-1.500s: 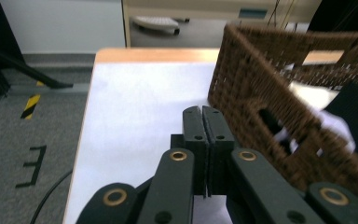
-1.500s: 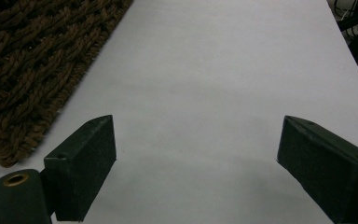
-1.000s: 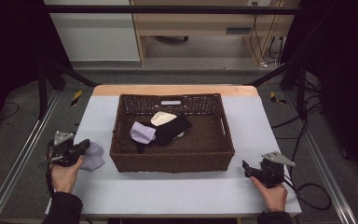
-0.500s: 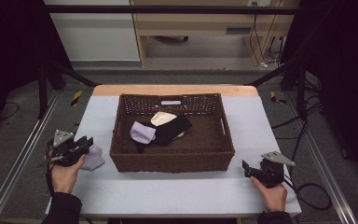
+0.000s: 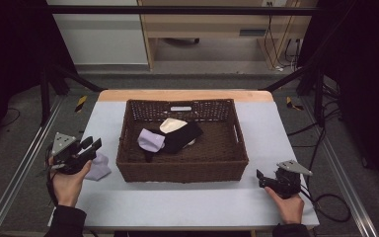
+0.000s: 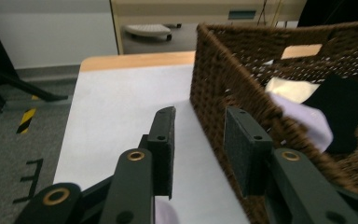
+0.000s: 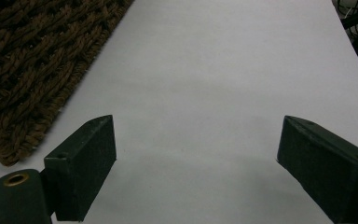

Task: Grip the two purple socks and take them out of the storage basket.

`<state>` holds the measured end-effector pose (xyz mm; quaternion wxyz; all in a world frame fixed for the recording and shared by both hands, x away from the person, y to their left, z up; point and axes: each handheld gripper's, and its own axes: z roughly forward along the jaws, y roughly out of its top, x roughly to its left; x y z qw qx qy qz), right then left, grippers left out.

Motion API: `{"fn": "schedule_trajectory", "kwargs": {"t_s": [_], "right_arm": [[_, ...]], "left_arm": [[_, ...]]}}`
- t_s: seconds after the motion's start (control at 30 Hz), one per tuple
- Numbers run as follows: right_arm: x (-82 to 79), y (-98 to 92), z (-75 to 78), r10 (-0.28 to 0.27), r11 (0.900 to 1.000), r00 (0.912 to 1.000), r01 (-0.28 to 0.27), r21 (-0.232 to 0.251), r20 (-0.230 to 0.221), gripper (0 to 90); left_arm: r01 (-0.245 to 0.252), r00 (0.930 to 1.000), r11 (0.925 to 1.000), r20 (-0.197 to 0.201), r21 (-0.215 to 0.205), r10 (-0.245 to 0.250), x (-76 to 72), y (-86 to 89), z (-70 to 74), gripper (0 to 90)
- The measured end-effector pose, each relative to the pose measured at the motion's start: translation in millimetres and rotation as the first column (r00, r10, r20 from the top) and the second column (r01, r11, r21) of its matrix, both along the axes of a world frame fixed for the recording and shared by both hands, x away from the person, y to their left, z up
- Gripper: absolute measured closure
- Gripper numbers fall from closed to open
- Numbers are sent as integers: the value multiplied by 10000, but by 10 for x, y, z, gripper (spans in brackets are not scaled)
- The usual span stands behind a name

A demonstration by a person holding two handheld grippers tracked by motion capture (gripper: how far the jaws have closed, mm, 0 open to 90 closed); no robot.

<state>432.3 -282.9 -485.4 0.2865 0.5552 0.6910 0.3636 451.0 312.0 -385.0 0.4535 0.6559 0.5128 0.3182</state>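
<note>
At the far left of the desk: the left gripper (image 5: 90, 146) sits in the person's left hand (image 5: 69, 180), raised a little off the desk (image 5: 177, 202), its fingers aimed toward the basket's left wall.
Left fingers: parted, and they have just been opening; the left gripper view shows bare desk in the gap between the 2 pads (image 6: 164, 149), with nothing gripped.
Lilac cloth on the desk: a pale lilac cloth (image 5: 98, 168) lies flat just beside the left hand, between it and the basket, free of the fingers; a small edge of it peeks out under the fingers in the left gripper view (image 6: 165, 212).
Basket: a dark brown woven basket (image 5: 182, 170) stands in the middle of the desk, with a pale label (image 5: 180, 108) on its far wall; the left gripper view shows its left wall (image 6: 214, 79) close beside the right-hand pad.
Basket contents: 3 pieces lie in a loose pile toward the far side, a lilac piece (image 5: 151, 139) at the left, a cream piece (image 5: 171, 125) behind, and a black piece (image 5: 183, 137) lying across both.
Right gripper: the right gripper (image 5: 261, 177) rests low near the front right corner of the desk, held in the right hand (image 5: 288, 205), pointing left toward the basket but apart from it.
Right fingers: spread wide over bare desk, with nothing between the 2 pads (image 7: 86, 163); the basket's corner (image 7: 23, 70) shows at the upper left of the right gripper view.
</note>
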Motion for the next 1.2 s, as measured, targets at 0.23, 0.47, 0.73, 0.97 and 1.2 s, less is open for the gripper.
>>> {"fn": "schedule_trajectory", "kwargs": {"t_s": [0.23,0.47,0.73,0.97,1.2], "right_arm": [[-2,-1,0,-31,10000,10000,31,-32,35,118],[-1,-1,0,-35,10000,10000,35,-22,23,119],[2,2,0,-25,10000,10000,25,26,-48,119],[7,-1,-2,-16,10000,10000,16,14,-68,119],[6,-1,-2,-11,10000,10000,11,27,-52,120]], "left_arm": [[163,9993,9997,354,-159,-157,-28,-111,204,606],[711,9948,9974,740,-89,-703,19,-397,439,595],[1323,9868,9908,901,303,-1345,203,-839,628,603],[1622,9838,9847,672,645,-1664,403,-1149,599,623],[1690,9851,9795,132,1096,-1714,637,-1312,455,651]]}}
